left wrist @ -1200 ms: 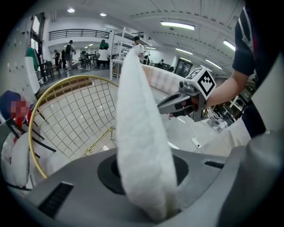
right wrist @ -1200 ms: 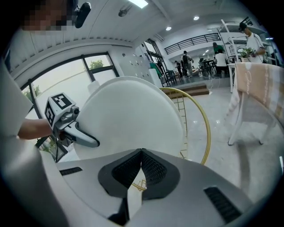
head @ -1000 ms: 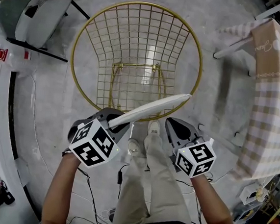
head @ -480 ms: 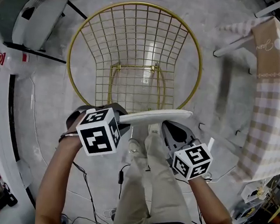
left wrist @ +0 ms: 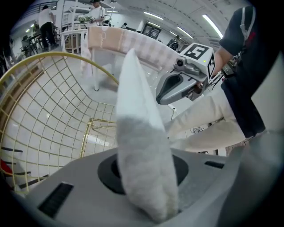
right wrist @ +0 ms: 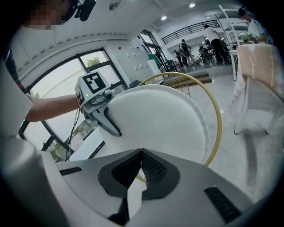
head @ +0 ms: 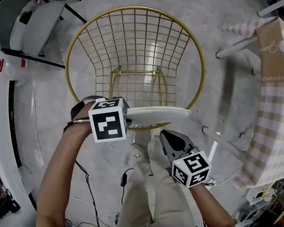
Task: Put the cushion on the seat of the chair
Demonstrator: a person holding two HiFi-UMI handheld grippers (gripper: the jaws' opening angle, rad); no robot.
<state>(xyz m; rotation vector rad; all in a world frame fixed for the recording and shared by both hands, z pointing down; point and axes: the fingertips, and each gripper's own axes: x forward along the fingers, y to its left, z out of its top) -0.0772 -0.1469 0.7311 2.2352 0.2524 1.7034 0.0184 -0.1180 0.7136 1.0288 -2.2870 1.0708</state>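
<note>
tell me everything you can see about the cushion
The cushion is a round, thin white pad of soft-looking fabric with a seam near its rim. The left gripper clamps it by one edge; the right gripper is apart from it. In the head view it shows nearly edge-on, held out over the front rim of the gold wire chair, not yet on the seat. Whether it touches that rim I cannot tell.

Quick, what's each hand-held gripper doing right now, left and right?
Left hand-held gripper: closed on the edge of the white cushion.
Right hand-held gripper: closed, holding nothing.
</note>
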